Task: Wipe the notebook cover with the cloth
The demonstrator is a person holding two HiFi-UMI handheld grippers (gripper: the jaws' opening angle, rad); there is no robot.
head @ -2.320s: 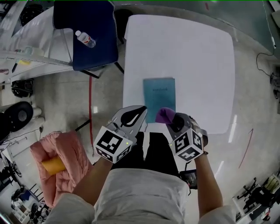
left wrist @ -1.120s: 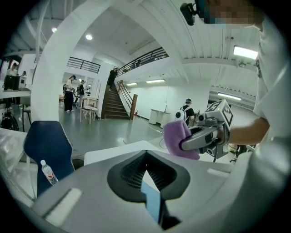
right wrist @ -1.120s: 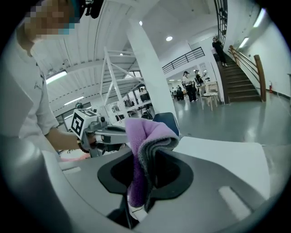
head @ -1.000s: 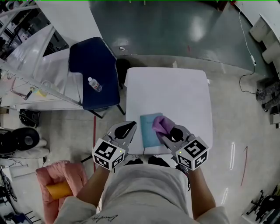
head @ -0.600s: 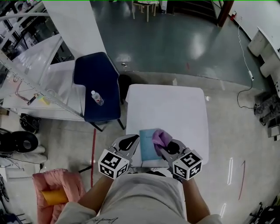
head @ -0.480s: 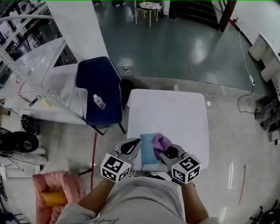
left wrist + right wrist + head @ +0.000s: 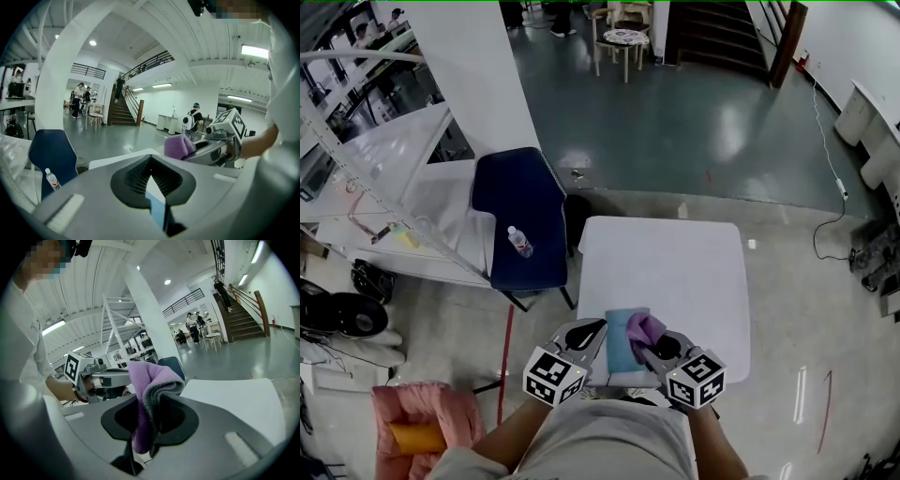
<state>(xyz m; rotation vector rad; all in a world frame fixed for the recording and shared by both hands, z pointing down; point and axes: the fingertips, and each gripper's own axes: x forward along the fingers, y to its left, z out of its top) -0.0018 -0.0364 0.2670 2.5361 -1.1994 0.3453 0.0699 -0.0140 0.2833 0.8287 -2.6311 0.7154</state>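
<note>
While clamping purple cloth (image 7: 643,327) in right gripper (image 7: 648,337) over right edge of notebook (image 7: 619,348) laid lengthwise away from body, rests left gripper (image 7: 597,327), pinched near-shut on nothing, at notebook's left edge.

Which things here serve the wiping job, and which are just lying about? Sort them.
Job in hand: notebook, cloth, left gripper, right gripper, table.
Lying about: chair, bottle on it, pink bundle on the floor.
</note>
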